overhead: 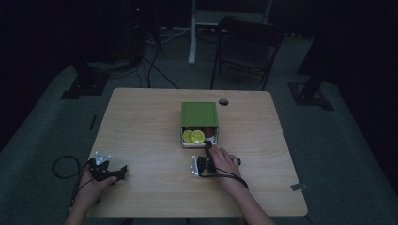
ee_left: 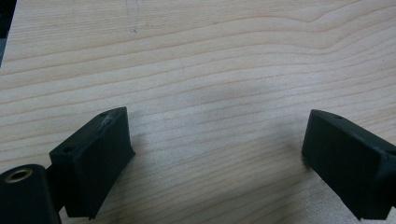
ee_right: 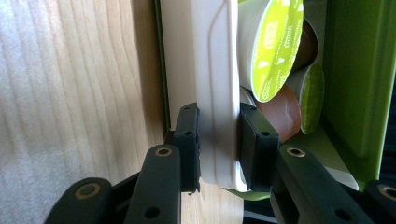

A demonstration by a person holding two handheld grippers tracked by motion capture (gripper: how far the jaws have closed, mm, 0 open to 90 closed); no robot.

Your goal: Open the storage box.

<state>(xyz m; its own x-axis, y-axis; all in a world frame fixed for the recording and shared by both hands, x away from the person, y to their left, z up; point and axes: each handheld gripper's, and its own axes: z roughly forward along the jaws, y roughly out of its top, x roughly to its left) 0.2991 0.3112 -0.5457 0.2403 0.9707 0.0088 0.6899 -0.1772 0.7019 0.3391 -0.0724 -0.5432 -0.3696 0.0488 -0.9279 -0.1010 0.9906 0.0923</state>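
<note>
Two grippers are at work on the wooden tabletop [overhead: 150, 131]. Jaws of the right gripper [ee_right: 218, 144] are clamped on the white front wall of the drawer [ee_right: 212, 70], one pad outside it and one inside. Just beyond the inner pad lie coffee capsules [ee_right: 273, 42] with lime-green lids, and a brown one beside them. Past those, the green box [overhead: 199, 114] covers the far part of the drawer. Well apart from it, the left gripper [ee_left: 217, 149] rests low over bare wood, its jaws spread wide with nothing between them.
</note>
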